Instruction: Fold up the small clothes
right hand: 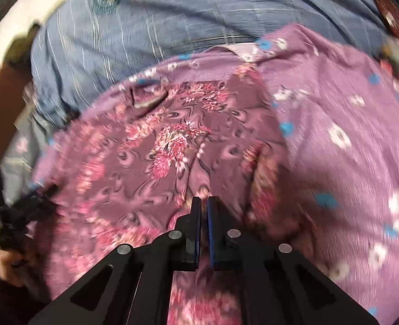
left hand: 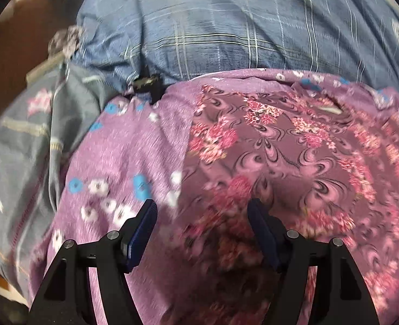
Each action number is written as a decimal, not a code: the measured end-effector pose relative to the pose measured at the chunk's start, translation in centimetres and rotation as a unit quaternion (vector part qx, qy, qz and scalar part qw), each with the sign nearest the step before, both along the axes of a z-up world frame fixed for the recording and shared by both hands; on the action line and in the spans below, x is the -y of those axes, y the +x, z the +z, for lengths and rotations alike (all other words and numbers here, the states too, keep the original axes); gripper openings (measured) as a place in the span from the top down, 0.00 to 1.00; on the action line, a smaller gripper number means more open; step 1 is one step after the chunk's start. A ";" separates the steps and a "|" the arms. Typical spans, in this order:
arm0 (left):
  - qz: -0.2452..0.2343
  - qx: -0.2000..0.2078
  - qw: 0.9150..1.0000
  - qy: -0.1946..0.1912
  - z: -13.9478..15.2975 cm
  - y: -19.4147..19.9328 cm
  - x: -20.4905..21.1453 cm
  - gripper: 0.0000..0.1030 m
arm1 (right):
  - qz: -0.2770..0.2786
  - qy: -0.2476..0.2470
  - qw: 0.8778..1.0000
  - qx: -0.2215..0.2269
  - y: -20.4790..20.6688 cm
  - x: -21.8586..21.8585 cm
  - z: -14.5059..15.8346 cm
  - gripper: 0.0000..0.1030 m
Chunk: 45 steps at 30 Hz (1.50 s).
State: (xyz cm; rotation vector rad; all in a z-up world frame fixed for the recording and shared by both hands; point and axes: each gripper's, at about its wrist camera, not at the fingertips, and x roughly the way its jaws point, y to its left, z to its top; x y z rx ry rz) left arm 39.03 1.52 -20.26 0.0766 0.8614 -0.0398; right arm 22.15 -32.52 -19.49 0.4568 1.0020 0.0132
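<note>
No brand, label or legible writing shows in either view; both are motion-blurred.

My left gripper (left hand: 202, 214) stands wide, its blue pads (left hand: 142, 233) well apart over the garment (left hand: 275, 146) with nothing between them. The opening figure has been climbing but has now levelled off. My right gripper (right hand: 204, 205) is drawn narrow, a thin slit between the pads. A ridge of the garment (right hand: 172, 146) rises to the fingertips, but blur keeps me from saying whether cloth is pinched there.

The garment — maroon with pink floral clusters and swirl motifs — lies spread on a lilac sheet (left hand: 118, 157) printed with white flowers and blue dots. Beyond both lies a blue checked cloth (left hand: 213, 27), rumpled.

Left view only:
- a grey cloth (left hand: 18, 146) with pale stripes and a pink flower, at the left edge of the sheet
- a small dark object (left hand: 145, 84) at the seam between checked cloth and sheet, too blurred to name
- a patterned bundle (left hand: 64, 40) at the far left

Right view only:
- the left gripper (right hand: 26, 216) as a dark shape at the garment's left edge, with a hand (right hand: 7, 265) behind it
- a pale strip (right hand: 37, 8) at upper left, unidentifiable
- a small folded flap (right hand: 148, 94) at the garment's far edge

Nothing obstructs the garment apart from the grippers' own frames.
</note>
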 end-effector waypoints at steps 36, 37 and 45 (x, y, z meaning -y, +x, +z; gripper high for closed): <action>0.094 -0.129 0.979 -0.127 -4.5 -24.9 -10.3 0.34 | -0.026 -0.009 0.987 -0.160 -22.1 -5.2 -5.5 0.36; 0.091 -0.126 0.980 -0.122 -4.7 -24.6 -10.2 0.34 | -0.027 -0.011 0.986 -0.163 -22.0 -5.3 -5.9 0.36; 0.053 -0.123 0.985 -0.106 -6.4 -23.1 -8.2 0.47 | -0.050 -0.013 0.987 -0.155 -21.8 -4.7 -7.2 0.36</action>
